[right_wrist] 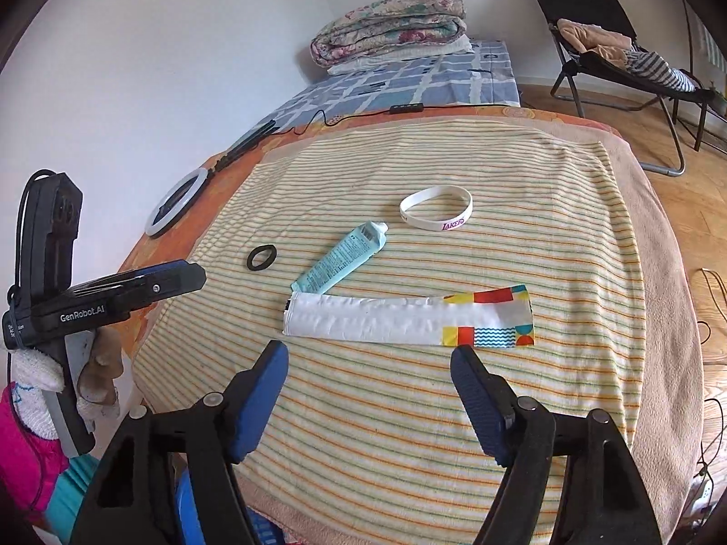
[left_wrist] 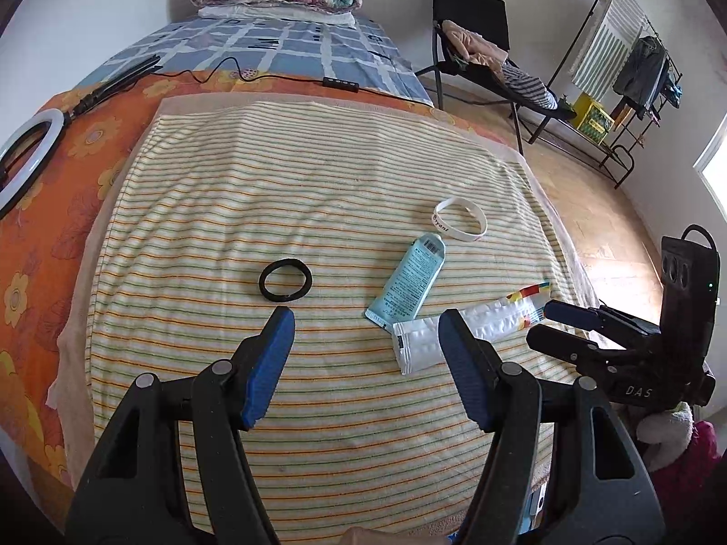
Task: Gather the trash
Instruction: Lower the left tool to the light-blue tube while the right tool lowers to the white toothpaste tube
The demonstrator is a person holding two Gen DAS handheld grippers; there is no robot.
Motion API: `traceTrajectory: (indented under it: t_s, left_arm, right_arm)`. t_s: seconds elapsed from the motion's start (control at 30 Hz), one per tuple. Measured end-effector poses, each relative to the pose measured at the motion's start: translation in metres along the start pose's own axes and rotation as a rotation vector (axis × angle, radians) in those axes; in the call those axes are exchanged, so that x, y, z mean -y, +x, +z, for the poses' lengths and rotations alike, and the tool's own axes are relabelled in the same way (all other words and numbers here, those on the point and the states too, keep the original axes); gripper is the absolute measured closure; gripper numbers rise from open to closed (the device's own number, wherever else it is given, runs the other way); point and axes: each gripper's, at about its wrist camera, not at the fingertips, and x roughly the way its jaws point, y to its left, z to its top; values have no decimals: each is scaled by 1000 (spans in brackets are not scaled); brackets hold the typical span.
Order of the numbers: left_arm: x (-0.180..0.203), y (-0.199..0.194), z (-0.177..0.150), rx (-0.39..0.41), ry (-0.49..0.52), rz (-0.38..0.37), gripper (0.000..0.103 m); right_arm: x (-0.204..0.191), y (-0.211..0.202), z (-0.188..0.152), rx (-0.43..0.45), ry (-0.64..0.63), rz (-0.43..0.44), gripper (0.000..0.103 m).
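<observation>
A: What lies on the striped towel (right_wrist: 522, 408) over the bed?

B: A white wristband (right_wrist: 436, 213) at 12 o'clock, a pale blue tube (right_wrist: 338, 263) touching the white wrapper (right_wrist: 409, 318), a black hair tie (right_wrist: 261, 257) at 10.

A: And the tongs?

B: Right tongs (right_wrist: 369, 359) gape, empty, the wrapper just beyond their tips. Left tongs (left_wrist: 365, 322) also spread wide; their right finger (left_wrist: 468, 363) covers part of the wrapper (left_wrist: 418, 345).

A: Anything unclear?

B: The tube's print is illegible.

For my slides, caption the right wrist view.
Open right claw above a striped towel holding a wrapper, tube, wristband and hair tie.
</observation>
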Motion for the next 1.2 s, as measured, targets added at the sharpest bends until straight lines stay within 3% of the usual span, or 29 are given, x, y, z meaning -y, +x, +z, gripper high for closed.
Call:
traceTrajectory:
  t_s: [0.17, 0.37, 0.67, 0.83, 1.03, 1.1, 1.2]
  left_arm:
    - [-9, 4, 4, 1, -32, 6, 35]
    - [-16, 9, 4, -8, -31, 22, 35]
    - [-16, 9, 14, 13, -54, 13, 35]
    - [-12, 10, 17, 20, -51, 10, 35]
    - [-8, 23, 17, -7, -37, 21, 35]
    - [-5, 29, 18, -13, -28, 19, 35]
    - [2, 38, 19, -24, -12, 15, 35]
  right_arm:
    - [5, 42, 21, -60, -14, 26, 35]
    - [14, 77, 33, -111, -1, 35, 35]
    - [17, 72, 17, -226, 13, 181, 35]
    - [-9, 66, 8, -208, -154, 67, 34]
    - [-35, 87, 2, -224, -300, -47, 35]
    - [-35, 91, 3, -218, -311, -86, 40]
    - [-27, 87, 4, -209, -264, -110, 57]
